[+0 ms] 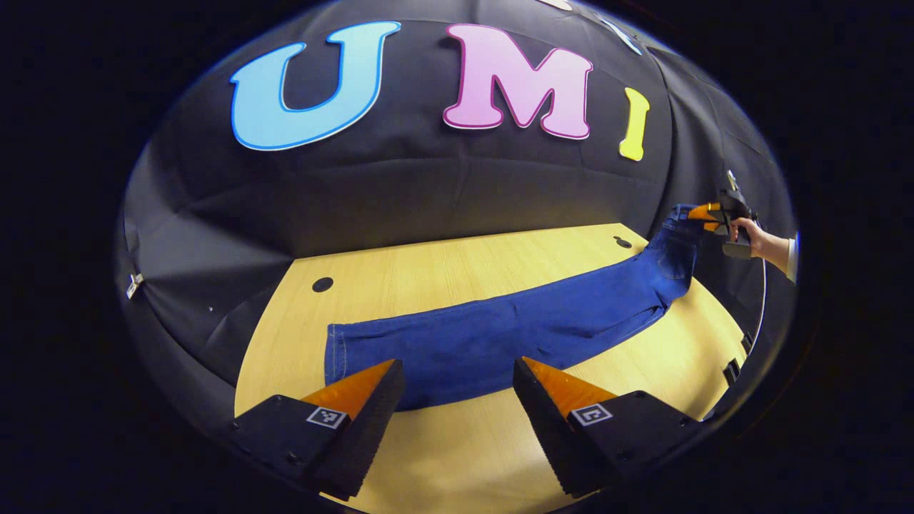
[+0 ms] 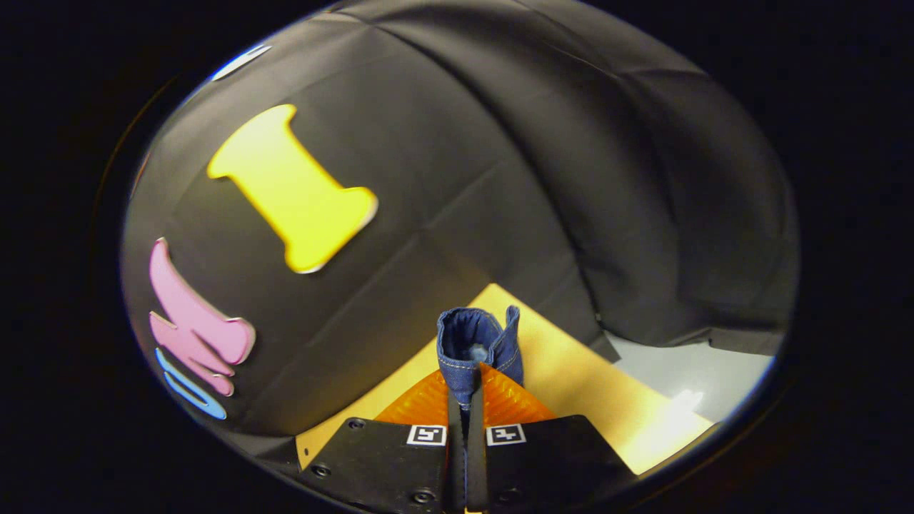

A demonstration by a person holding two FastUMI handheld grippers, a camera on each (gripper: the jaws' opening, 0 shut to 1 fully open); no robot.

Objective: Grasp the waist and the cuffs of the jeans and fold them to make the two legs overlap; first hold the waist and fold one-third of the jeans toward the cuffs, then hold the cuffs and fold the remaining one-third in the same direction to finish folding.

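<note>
The jeans (image 1: pixel 500 335) lay stretched out lengthwise on the light wooden surface (image 1: pixel 443 278), their two legs stacked one on the other in a single long blue band. In the left gripper view the cuffs (image 1: pixel 339 353) rested flat at the near left, just beyond the left gripper (image 1: pixel 457 378), whose fingers stood spread wide apart with nothing between them. The tips hung over the near edge of the denim by the cuffs; whether they touched the cloth could not be told.

At the far right of that view the waist (image 1: pixel 678 218) was lifted off the surface, the fabric rising in a slope from the flat legs up to the right gripper (image 1: pixel 703 214), which a hand (image 1: pixel 746 232) with a pale sleeve held above the surface's far corner.

In the right gripper view the right gripper's fingers (image 2: pixel 428 403) were pressed together on a bunched fold of the waist (image 2: pixel 477 343), with denim and its stitched edge sticking up past the tips. Beyond it lay a corner of the surface (image 2: pixel 571 371) and the black cloth wall (image 2: pixel 500 143) of the booth.

Two dark round holes (image 1: pixel 323 284) showed in the surface behind the jeans.
</note>
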